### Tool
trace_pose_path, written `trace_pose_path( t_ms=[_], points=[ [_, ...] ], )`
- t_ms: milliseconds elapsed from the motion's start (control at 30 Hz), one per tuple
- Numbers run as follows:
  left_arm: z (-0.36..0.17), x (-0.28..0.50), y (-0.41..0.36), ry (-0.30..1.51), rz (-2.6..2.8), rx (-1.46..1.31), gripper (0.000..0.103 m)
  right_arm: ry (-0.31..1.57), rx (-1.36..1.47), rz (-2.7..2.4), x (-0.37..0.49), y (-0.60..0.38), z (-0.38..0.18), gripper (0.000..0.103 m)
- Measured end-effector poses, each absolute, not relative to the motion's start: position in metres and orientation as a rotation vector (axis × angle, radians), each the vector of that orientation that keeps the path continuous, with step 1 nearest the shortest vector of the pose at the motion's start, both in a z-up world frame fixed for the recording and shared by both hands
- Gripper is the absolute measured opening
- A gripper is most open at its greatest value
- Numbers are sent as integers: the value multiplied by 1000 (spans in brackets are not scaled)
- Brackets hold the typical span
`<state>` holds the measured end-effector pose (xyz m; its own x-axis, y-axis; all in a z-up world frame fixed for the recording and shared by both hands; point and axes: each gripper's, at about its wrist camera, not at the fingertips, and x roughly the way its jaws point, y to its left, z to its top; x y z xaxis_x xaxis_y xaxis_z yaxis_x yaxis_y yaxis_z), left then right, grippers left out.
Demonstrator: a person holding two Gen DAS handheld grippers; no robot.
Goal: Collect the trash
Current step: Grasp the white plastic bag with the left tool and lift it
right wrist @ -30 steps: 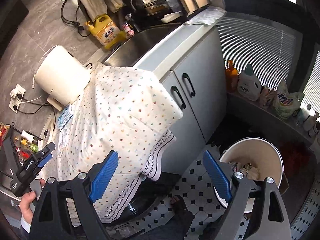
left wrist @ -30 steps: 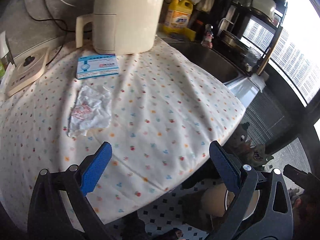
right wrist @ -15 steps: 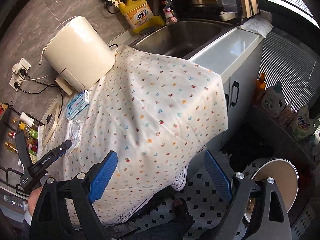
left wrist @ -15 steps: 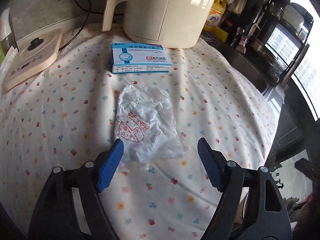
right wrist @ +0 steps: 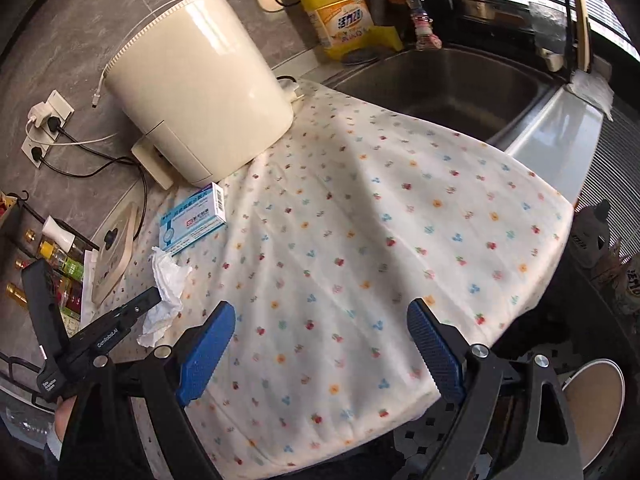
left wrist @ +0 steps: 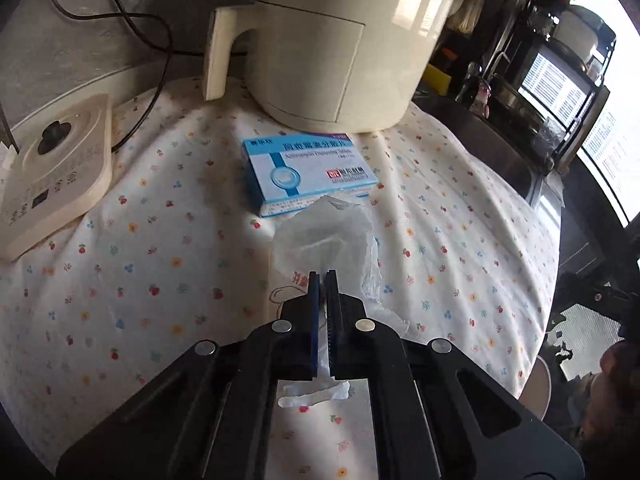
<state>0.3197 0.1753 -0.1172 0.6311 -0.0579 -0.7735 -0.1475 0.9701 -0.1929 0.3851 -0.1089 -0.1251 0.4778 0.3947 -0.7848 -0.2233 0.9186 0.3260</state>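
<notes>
Crumpled clear plastic wrapper with red print (left wrist: pixel 326 240), lying on the floral-print cloth-covered surface (left wrist: pixel 160 272), just in front of a blue-and-white cardboard medicine box (left wrist: pixel 308 170) and touching its near edge. Pinched at its near end by the left gripper (left wrist: pixel 322 280), blue pads clenched tight on the film, a white scrap of it poking out behind the jaws. Seen from the right wrist too: same wrapper (right wrist: pixel 166 292) bunched up at the tip of the left gripper (right wrist: pixel 150 300), held in a person's hand at the lower left. Behind the box, a tall cream cylindrical appliance (left wrist: pixel 332 40) standing on the cloth; to the left, a flat cream appliance base with a black knob (left wrist: pixel 52 176). Right gripper (right wrist: pixel 316 348) hanging over the cloth's near edge, blue pads spread wide, nothing between them. Farther back, a steel sink (right wrist: pixel 452 84) and a yellow detergent jug (right wrist: pixel 340 16). Round cream bin (right wrist: pixel 596 400) on the floor at lower right.
</notes>
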Motion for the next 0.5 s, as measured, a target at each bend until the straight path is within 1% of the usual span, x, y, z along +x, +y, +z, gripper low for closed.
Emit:
trace_pose_path(
  t_ms=[233, 333, 500],
  points=[
    [-108, 307, 230, 843, 126, -328, 4, 1034, 110, 462, 410, -45, -131, 86],
    [-107, 301, 249, 830, 156, -355, 4, 1036, 50, 506, 424, -16, -132, 90],
    [-107, 294, 270, 811, 191, -388, 4, 1007, -46, 580, 447, 32, -136, 90]
  ],
)
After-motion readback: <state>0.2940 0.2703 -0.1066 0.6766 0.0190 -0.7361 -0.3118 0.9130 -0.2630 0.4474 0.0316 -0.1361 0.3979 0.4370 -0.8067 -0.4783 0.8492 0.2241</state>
